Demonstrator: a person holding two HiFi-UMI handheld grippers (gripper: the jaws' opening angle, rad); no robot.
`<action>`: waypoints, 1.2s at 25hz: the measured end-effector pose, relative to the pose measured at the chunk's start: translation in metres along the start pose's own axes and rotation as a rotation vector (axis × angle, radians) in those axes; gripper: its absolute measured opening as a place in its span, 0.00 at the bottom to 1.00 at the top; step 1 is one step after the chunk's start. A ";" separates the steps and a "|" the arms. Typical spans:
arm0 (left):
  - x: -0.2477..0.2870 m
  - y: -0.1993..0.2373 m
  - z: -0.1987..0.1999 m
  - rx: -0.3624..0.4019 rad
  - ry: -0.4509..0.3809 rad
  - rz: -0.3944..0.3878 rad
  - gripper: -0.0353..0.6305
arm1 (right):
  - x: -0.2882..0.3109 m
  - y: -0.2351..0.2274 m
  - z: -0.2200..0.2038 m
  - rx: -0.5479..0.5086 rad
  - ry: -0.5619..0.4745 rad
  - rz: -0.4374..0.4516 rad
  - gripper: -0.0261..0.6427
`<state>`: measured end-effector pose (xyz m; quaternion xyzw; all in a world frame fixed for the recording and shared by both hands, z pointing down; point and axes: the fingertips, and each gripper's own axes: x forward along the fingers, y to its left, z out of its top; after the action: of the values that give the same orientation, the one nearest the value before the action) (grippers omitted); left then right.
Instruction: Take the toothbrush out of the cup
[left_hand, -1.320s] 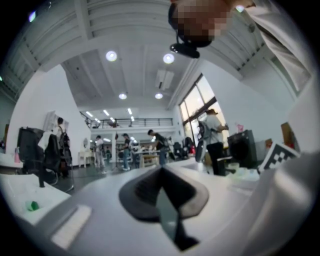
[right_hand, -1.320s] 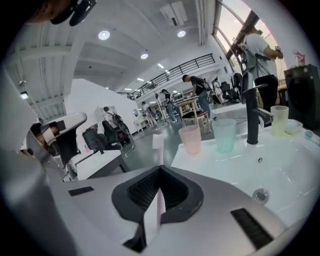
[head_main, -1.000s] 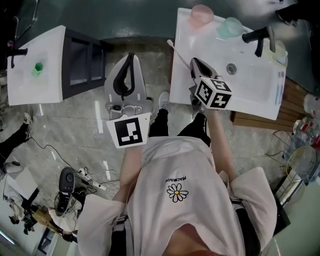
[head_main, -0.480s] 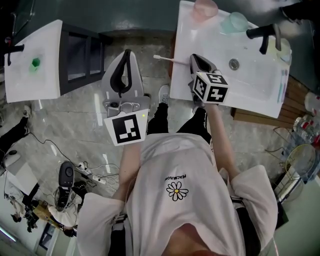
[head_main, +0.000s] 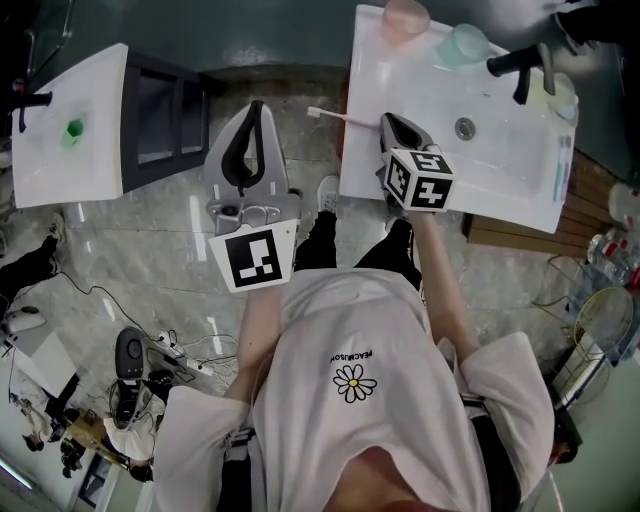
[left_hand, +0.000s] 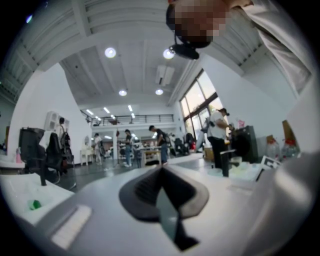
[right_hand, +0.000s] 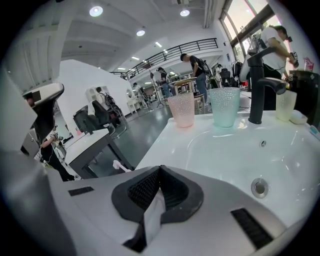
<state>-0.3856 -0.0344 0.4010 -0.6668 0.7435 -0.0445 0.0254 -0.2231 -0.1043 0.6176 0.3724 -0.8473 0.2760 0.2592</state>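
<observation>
Head view: toothbrush (head_main: 335, 116) prob. in R-gripper (head_main: 386, 120)

Your right hand-held gripper (head_main: 388, 122) sits rolled a little compared with a second ago. The toothbrush (head_main: 335, 116) pinched in its jaws has swung with it. It no longer slants up and away from the jaw tips. It now lies almost level, sticking out to the gripper's left, its bristle end past the worktop (head_main: 360, 150) edge.
</observation>
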 end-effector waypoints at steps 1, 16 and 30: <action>0.000 0.000 0.001 -0.001 -0.003 -0.001 0.06 | -0.002 0.000 0.002 -0.003 -0.007 -0.002 0.04; -0.002 -0.018 0.055 0.001 -0.126 -0.027 0.06 | -0.093 0.013 0.138 -0.159 -0.384 -0.045 0.04; 0.001 -0.079 0.145 0.046 -0.311 -0.079 0.06 | -0.275 0.037 0.234 -0.494 -0.865 -0.118 0.04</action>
<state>-0.2930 -0.0482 0.2648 -0.6936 0.7025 0.0414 0.1537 -0.1449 -0.1038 0.2628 0.4277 -0.8946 -0.1275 -0.0201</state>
